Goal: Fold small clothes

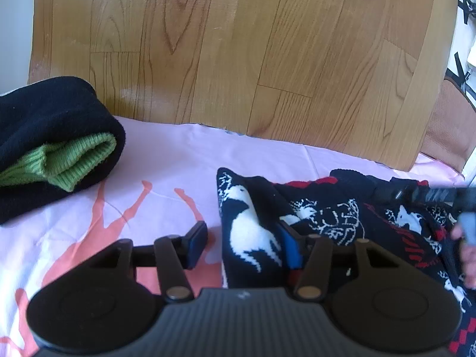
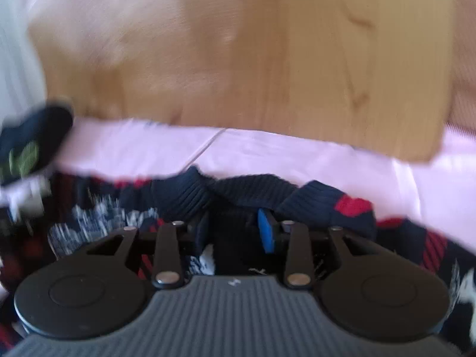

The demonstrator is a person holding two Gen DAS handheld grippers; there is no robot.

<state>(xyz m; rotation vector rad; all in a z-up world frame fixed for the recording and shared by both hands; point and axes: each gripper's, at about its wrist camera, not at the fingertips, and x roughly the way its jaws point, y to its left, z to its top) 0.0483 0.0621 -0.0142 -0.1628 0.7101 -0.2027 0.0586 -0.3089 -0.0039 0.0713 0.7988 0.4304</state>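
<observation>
A dark navy knitted sweater (image 1: 327, 217) with white deer and red trim lies crumpled on a pink cloth (image 1: 166, 160). My left gripper (image 1: 244, 241) is open, and a raised fold of the sweater (image 1: 253, 232) stands between its fingers, against the right pad. My right gripper (image 2: 235, 232) is open over the sweater's ribbed navy collar (image 2: 247, 190), which lies just beyond the fingertips; this view is blurred. The right gripper also shows in the left wrist view (image 1: 464, 208) at the sweater's far right.
A folded dark garment with green ribbed cuffs (image 1: 53, 154) sits at the left on the pink cloth, also in the right wrist view (image 2: 29, 148). A wooden board (image 1: 238, 53) rises behind the cloth. A brown mesh surface (image 1: 446, 128) is at the right.
</observation>
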